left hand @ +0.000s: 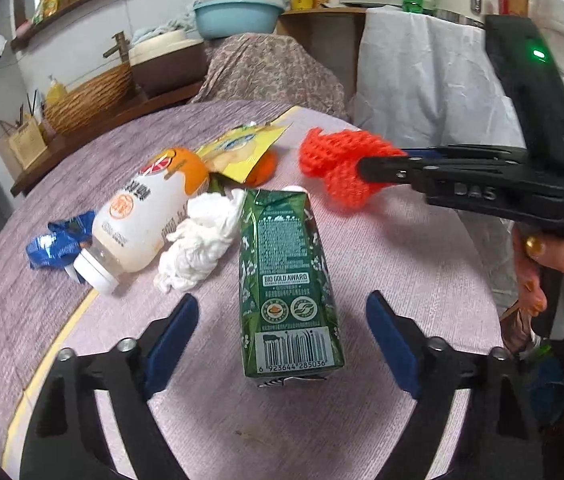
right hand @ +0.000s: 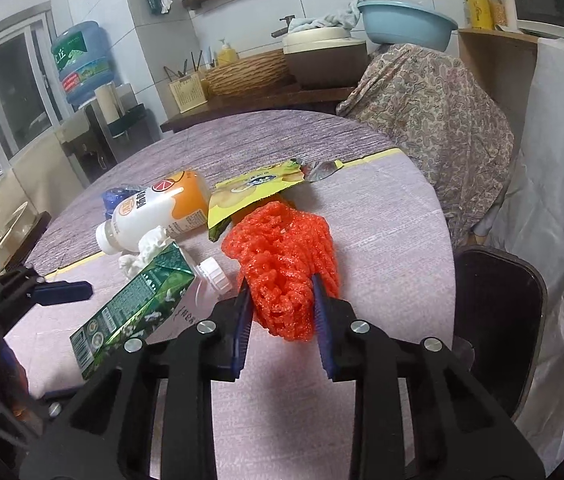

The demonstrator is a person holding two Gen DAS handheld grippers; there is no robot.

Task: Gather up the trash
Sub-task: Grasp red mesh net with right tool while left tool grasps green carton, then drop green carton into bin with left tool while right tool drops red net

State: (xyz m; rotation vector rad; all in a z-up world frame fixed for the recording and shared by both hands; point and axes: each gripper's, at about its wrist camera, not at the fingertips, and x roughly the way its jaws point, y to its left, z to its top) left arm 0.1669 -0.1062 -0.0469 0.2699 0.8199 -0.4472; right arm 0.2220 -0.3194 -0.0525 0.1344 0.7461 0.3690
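Orange foam net (right hand: 282,268) is pinched in my right hand-held gripper (right hand: 282,312), just over the desk (left hand: 381,248). It's squashy, so the grip's thin and it could slip out. Left hand-held gripper (left hand: 282,340) is spread wide either side of the green carton (left hand: 287,280), not touching; carton's lying flat, so uneven contact could skid it into the tissue wad (left hand: 198,240) & bottle (left hand: 146,216).

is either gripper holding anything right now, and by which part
The right gripper pinches the orange foam fruit net by its near end. The left gripper holds nothing; its open jaws flank the green drink carton without touching.
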